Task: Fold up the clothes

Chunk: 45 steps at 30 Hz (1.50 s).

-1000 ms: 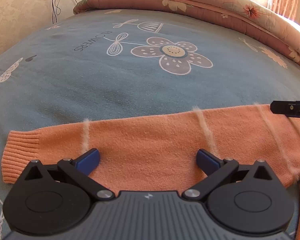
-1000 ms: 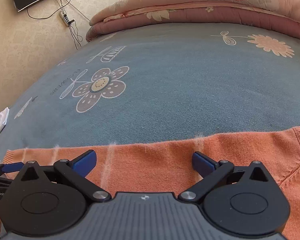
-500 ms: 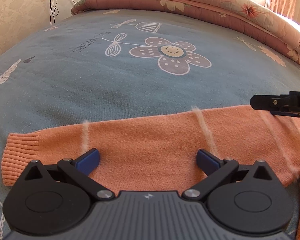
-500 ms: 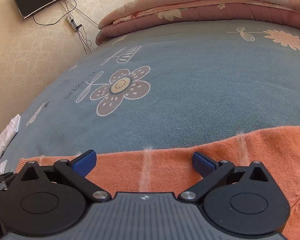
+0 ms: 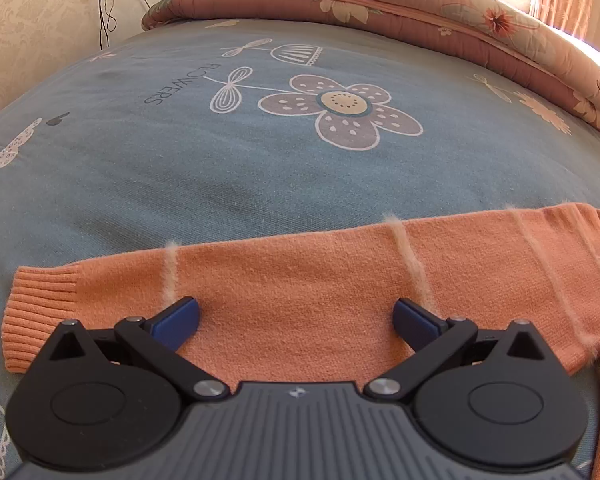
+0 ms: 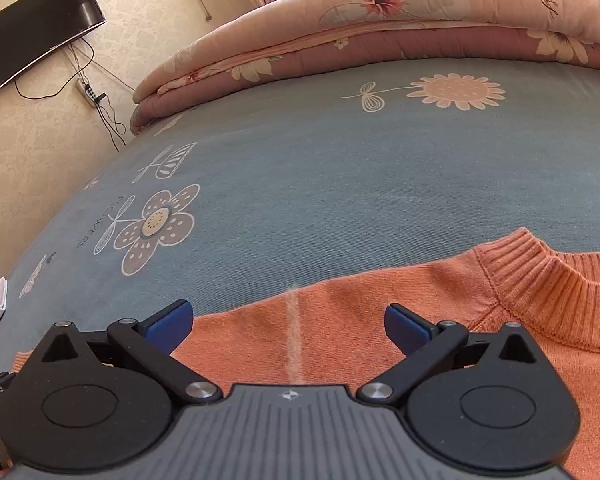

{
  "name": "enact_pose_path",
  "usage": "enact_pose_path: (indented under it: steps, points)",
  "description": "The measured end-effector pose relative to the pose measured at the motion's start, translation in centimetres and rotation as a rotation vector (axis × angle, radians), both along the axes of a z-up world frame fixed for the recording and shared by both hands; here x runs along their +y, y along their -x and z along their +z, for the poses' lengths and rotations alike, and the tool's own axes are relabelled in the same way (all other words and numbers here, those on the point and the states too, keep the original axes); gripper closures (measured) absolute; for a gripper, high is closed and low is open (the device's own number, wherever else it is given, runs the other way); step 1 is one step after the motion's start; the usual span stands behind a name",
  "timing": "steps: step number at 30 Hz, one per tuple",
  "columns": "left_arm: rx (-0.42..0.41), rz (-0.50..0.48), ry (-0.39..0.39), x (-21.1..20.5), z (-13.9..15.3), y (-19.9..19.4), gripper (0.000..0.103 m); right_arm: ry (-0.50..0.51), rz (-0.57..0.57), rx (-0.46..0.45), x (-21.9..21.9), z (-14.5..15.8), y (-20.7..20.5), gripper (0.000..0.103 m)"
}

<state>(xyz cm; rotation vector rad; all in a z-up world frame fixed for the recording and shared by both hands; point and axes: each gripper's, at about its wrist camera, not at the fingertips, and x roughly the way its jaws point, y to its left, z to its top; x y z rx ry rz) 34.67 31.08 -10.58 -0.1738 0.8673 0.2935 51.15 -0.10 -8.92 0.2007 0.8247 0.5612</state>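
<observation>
Clearly the sweater [image 5: 320,292] lies flat on the bed [image 5: 260,168], close to its near edge, with one sleeve [image 5: 140,292] stretched straight out sideways and ending in a ribbed cuff [image 5: 36,312]. Lying spread like this, no layer overlaps another in what shows, so each part can be reached and turned over on its own; its lower body is out of view, so how much is folded cannot be told.

Over the sleeve hangs the left gripper [image 5: 296,316], its fingers wide apart and holding nothing, straddling the cloth between two pale fuzzy stripes. That spot suits a pinch at mid-sleeve, from which the sleeve could swing inward across the body.

Nearer the ribbed collar [image 6: 548,276], the right gripper [image 6: 288,320] sits above the shoulder, its fingers likewise spread and empty. Placed there, it could pin or lift the shoulder where a sleeve fold would hinge.

A rolled quilt [image 6: 380,32] lines the far edge, leaving the middle of the bed free.
</observation>
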Motion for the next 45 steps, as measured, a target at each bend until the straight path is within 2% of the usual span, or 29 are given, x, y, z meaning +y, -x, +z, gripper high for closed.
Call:
enact_pose_path:
  steps: [5,6,9,16,23,26,28,32,35,38,40,45]
  points:
    - [0.002,-0.002,-0.003,0.0,0.0,-0.1,0.000,-0.012,-0.040,0.014,0.0,-2.6,-1.6,0.000]
    - [0.001,-0.003,-0.004,0.0,0.0,-0.1,0.000,0.014,-0.033,-0.021,0.5,-2.6,-2.0,0.000]
    - [0.005,-0.003,-0.007,-0.1,0.1,-0.1,0.000,0.032,-0.047,-0.041,0.7,-1.5,-2.5,0.000]
    - [-0.032,-0.064,-0.034,-1.6,1.5,0.0,0.001,-0.008,-0.053,-0.050,-4.3,1.5,0.1,0.000]
    - [0.002,-0.076,-0.051,-2.1,0.9,-0.6,0.001,-0.020,-0.154,0.024,-6.4,-1.5,-1.2,0.000]
    - [0.002,-0.055,-0.009,-1.7,0.7,-0.7,0.001,-0.030,-0.161,-0.017,-5.9,-2.6,-2.4,0.000]
    - [0.002,-0.044,0.004,-1.5,0.6,-0.8,0.001,-0.037,-0.151,-0.008,-5.5,-3.1,-3.6,0.000]
    - [-0.003,-0.045,-0.009,-1.7,0.9,-0.8,0.001,-0.024,-0.165,-0.008,-4.8,-2.5,-4.0,0.000]
    - [-0.022,-0.051,-0.023,-2.0,1.7,-0.5,0.001,-0.027,-0.143,-0.018,-4.7,-1.3,-2.5,0.000]
    - [-0.059,-0.058,-0.024,-2.2,2.8,0.0,0.001,-0.062,-0.083,0.019,-4.2,-0.2,-0.5,0.000]
    - [-0.072,-0.048,-0.030,-2.0,3.3,0.3,0.001,-0.108,-0.007,0.053,-3.2,0.4,1.0,0.000]
    - [-0.049,0.059,-0.096,-0.5,3.8,0.6,0.000,-0.205,0.184,0.135,1.3,0.4,4.3,0.000]
